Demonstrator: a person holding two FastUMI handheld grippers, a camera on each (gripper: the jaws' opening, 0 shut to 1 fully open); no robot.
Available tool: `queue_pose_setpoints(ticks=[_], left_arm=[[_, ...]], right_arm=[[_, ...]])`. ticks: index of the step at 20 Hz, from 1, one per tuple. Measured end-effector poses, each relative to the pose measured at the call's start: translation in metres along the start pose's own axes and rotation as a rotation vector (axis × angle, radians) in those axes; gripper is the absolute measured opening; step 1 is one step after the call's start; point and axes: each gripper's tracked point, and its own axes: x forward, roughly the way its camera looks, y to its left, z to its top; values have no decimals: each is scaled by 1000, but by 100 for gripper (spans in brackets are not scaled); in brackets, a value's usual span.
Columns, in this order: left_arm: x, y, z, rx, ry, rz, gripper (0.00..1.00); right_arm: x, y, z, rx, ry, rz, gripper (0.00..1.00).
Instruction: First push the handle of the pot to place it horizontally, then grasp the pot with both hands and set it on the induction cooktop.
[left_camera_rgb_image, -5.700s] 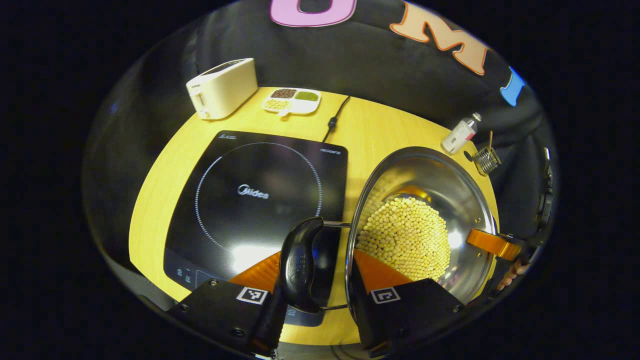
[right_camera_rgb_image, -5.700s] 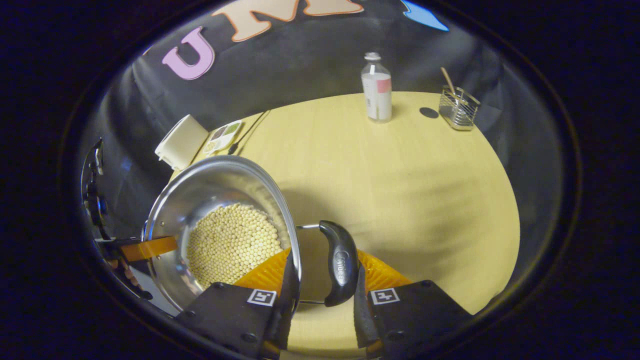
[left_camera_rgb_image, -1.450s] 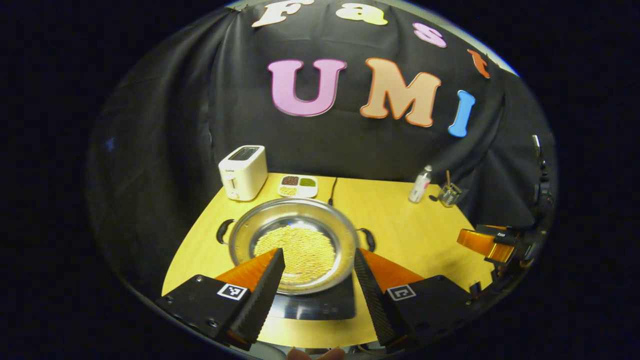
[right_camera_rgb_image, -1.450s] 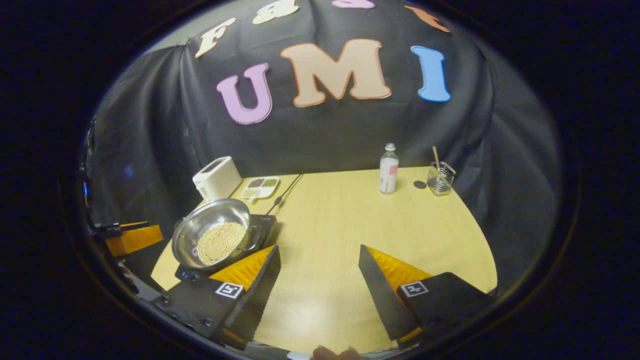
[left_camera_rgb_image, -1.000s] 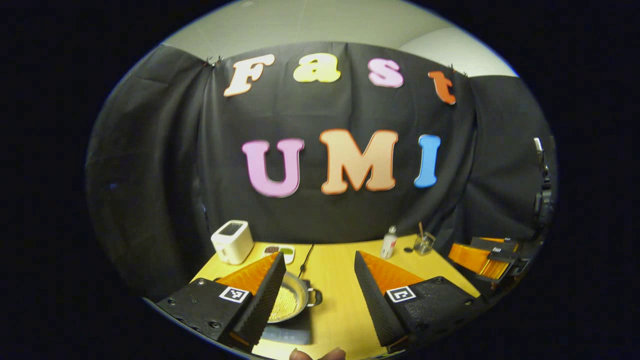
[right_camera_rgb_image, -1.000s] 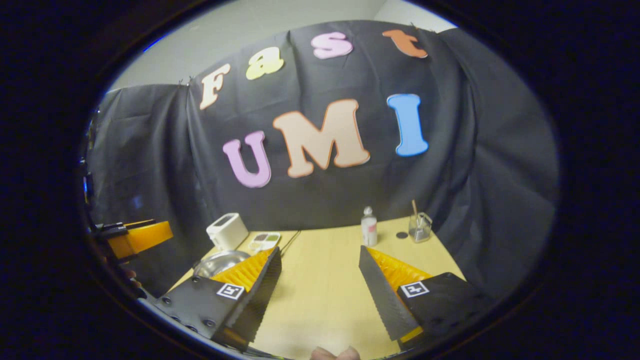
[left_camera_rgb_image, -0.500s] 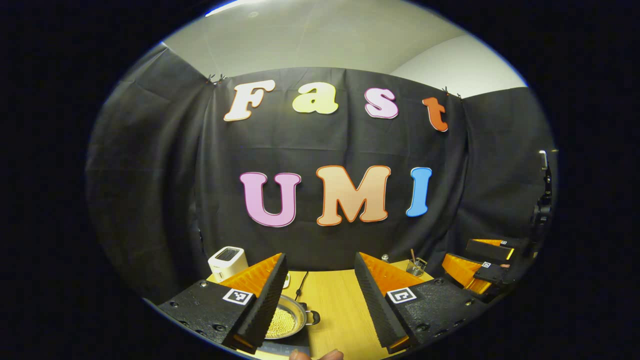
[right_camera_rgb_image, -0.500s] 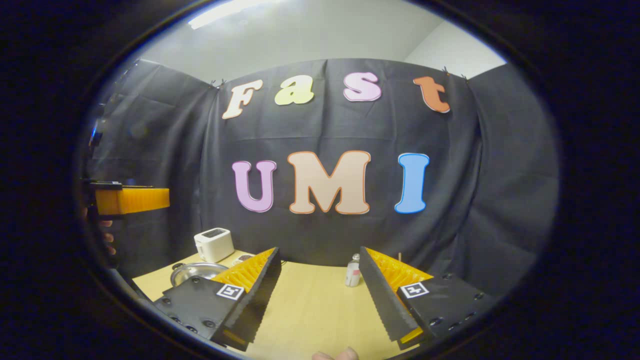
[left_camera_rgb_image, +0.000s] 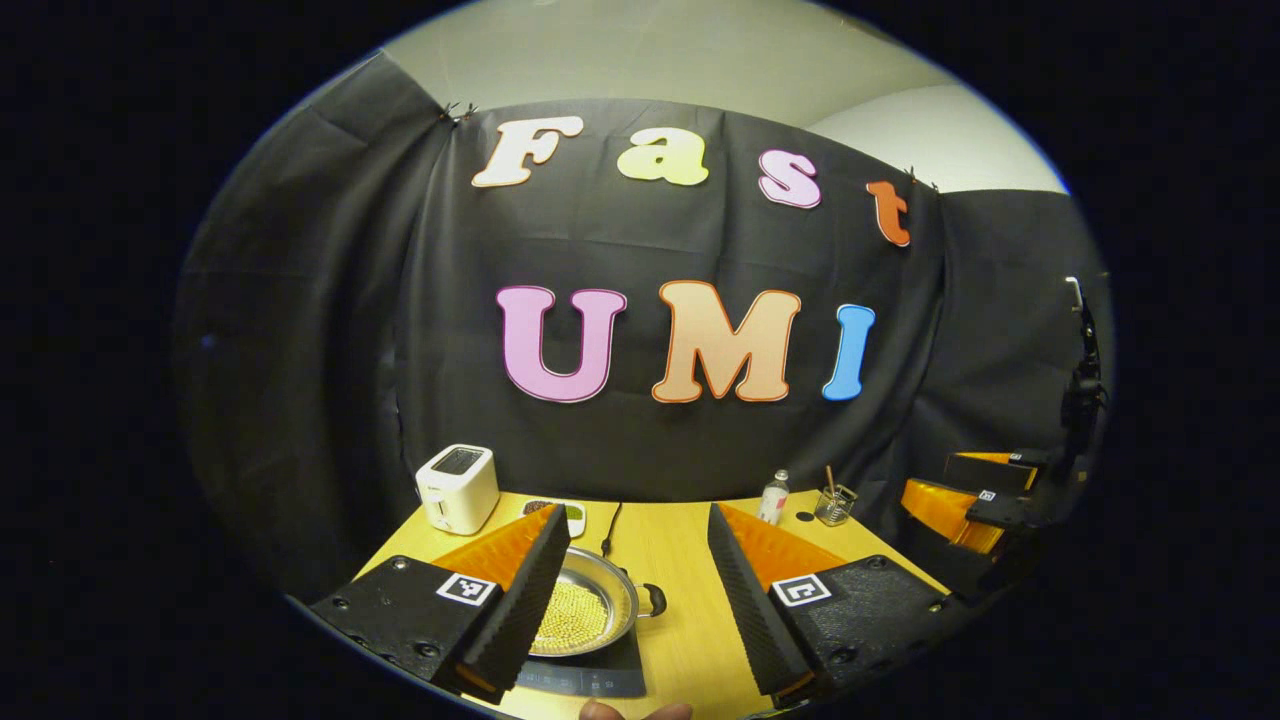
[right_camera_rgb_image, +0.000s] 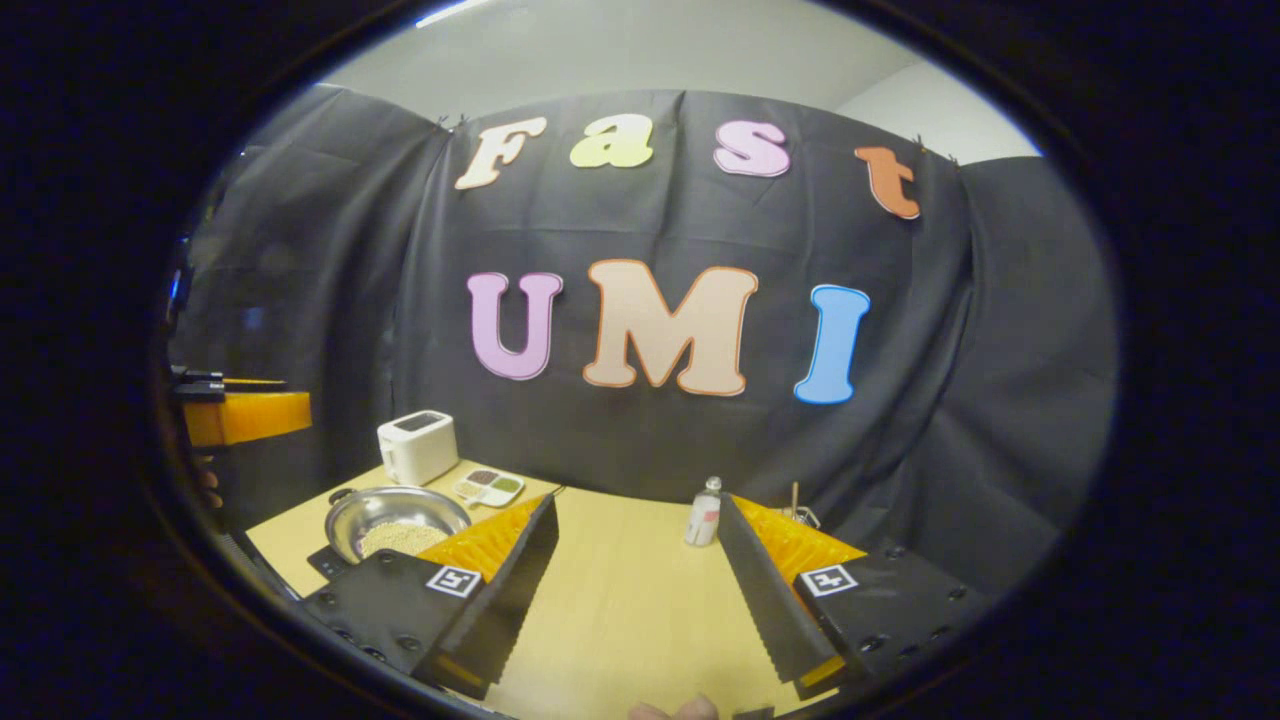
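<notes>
Both grippers' fingers are spread wide on nothing: left gripper (left_camera_rgb_image: 638, 560), right gripper (right_camera_rgb_image: 638, 545). Low and left of centre in the left gripper view, the pot (left_camera_rgb_image: 590, 612) of beans sits on the cooktop (left_camera_rgb_image: 585, 680); the right gripper view puts it at lower left, beside a toaster (right_camera_rgb_image: 417, 446). No writing on them is legible.

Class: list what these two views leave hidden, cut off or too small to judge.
- Left gripper view: the pot's left handle and part of the cooktop sit behind the left gripper's finger.
- Right gripper view: the wire holder is largely behind the right gripper's finger.
- Divided dish: contents too small to identify.
</notes>
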Motion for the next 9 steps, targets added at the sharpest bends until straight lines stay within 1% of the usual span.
queue_pose_setpoints(ticks=[2, 4, 5, 9], left_arm=[[3, 5, -1, -27, -1, -15, 86], [5, 9, 0, -27, 3, -24, 85], [6, 13, 1, -19, 5, -23, 85], [1, 16, 17, 28, -32, 2, 85]], right_arm=[[-1, 8, 0, -8, 1, -12, 98], [-2, 16, 2, -7, 1, -17, 98], [-3, 19, 6, -3, -6, -14, 99], [-2, 22, 16, 5, -29, -9, 99]])
